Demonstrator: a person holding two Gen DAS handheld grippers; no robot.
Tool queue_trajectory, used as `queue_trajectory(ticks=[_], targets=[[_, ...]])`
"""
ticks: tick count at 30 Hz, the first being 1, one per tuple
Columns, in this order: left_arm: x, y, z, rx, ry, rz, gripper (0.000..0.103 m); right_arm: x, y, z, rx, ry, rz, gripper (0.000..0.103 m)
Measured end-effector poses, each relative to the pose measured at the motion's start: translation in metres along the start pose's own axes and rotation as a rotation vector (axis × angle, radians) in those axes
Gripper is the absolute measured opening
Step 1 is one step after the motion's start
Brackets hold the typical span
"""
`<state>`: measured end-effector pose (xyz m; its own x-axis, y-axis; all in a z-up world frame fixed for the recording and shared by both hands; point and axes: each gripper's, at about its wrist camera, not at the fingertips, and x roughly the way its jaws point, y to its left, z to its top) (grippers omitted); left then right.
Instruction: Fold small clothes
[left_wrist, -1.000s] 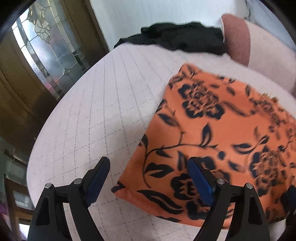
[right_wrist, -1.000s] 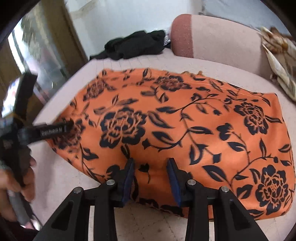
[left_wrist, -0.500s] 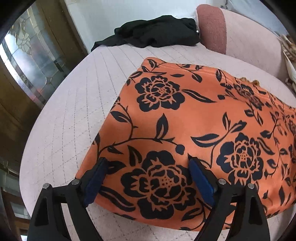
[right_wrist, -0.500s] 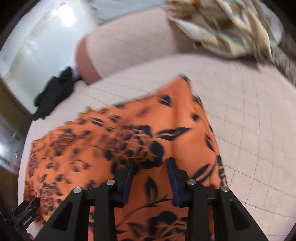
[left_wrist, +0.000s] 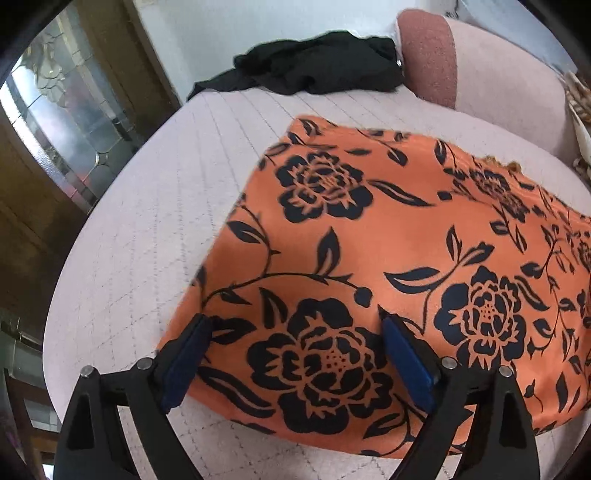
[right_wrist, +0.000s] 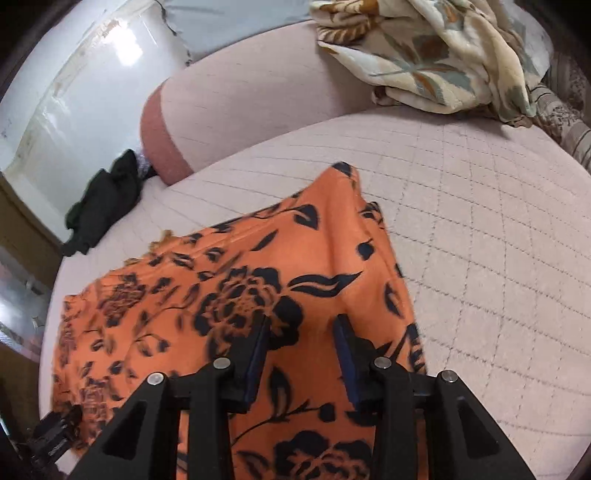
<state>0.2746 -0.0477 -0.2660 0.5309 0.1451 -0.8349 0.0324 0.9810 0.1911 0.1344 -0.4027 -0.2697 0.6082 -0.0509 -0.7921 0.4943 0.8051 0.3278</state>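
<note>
An orange cloth with black flowers (left_wrist: 388, 258) lies flat on the pink quilted bed (left_wrist: 147, 240). My left gripper (left_wrist: 291, 332) is open, its jaws wide apart over the cloth's near left corner. In the right wrist view the same cloth (right_wrist: 221, 295) spreads to the left. My right gripper (right_wrist: 301, 328) is open with a moderate gap, above the cloth near its right edge. Neither gripper holds the cloth.
A black garment (left_wrist: 314, 62) lies at the bed's far edge, also in the right wrist view (right_wrist: 103, 203). A pink bolster (right_wrist: 258, 99) runs along the back. A crumpled cream floral cloth (right_wrist: 436, 55) lies at the far right. A glass-panelled wooden door (left_wrist: 55, 110) stands left.
The left gripper has moved from the bare bed onto the cloth's left corner. The right gripper has swung from the cloth's front middle to its right edge. Both stayed open.
</note>
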Motion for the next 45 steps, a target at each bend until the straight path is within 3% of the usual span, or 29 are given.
queue_trajectory(ticks=[3,8,14,18,22,25,27,29,33,36,39,41,44,45], targets=[[-0.009,0.013,0.004,-0.028,-0.042,0.017,0.093,-0.011,-0.002,-0.002,0.026,-0.008,0.040,0.040],[-0.015,0.052,0.001,-0.144,-0.038,0.002,0.093,-0.032,0.001,-0.014,-0.002,-0.009,0.070,0.040],[0.000,0.069,-0.021,-0.203,0.062,0.064,0.093,-0.048,-0.014,-0.034,0.038,0.029,0.079,0.040],[0.008,0.073,-0.027,-0.214,0.097,0.041,0.094,-0.033,-0.026,-0.050,0.037,0.146,0.080,0.040],[-0.007,0.095,-0.044,-0.291,0.089,-0.004,0.094,-0.053,-0.034,-0.050,0.081,0.105,0.137,0.040],[-0.018,0.119,-0.061,-0.408,0.083,-0.063,0.094,-0.073,-0.047,-0.051,0.144,0.069,0.183,0.040],[-0.025,0.125,-0.070,-0.421,0.069,-0.076,0.094,-0.087,-0.056,-0.052,0.192,0.051,0.241,0.044],[-0.029,0.123,-0.075,-0.405,0.058,-0.116,0.094,-0.096,-0.061,-0.054,0.219,0.037,0.272,0.058],[-0.019,0.110,-0.078,-0.399,0.116,-0.371,0.094,-0.098,-0.068,-0.062,0.277,0.076,0.337,0.057],[-0.017,0.109,-0.075,-0.417,0.095,-0.407,0.094,-0.088,-0.074,-0.068,0.357,0.119,0.373,0.057],[-0.013,0.112,-0.065,-0.470,0.068,-0.551,0.094,-0.078,-0.077,-0.068,0.400,0.142,0.390,0.057],[-0.005,0.114,-0.063,-0.517,0.077,-0.601,0.094,-0.072,-0.077,-0.069,0.414,0.154,0.390,0.057],[0.004,0.119,-0.063,-0.581,0.073,-0.605,0.092,-0.060,-0.074,-0.069,0.438,0.178,0.398,0.057],[0.006,0.118,-0.059,-0.589,0.062,-0.601,0.087,-0.056,-0.074,-0.070,0.449,0.191,0.397,0.057]])
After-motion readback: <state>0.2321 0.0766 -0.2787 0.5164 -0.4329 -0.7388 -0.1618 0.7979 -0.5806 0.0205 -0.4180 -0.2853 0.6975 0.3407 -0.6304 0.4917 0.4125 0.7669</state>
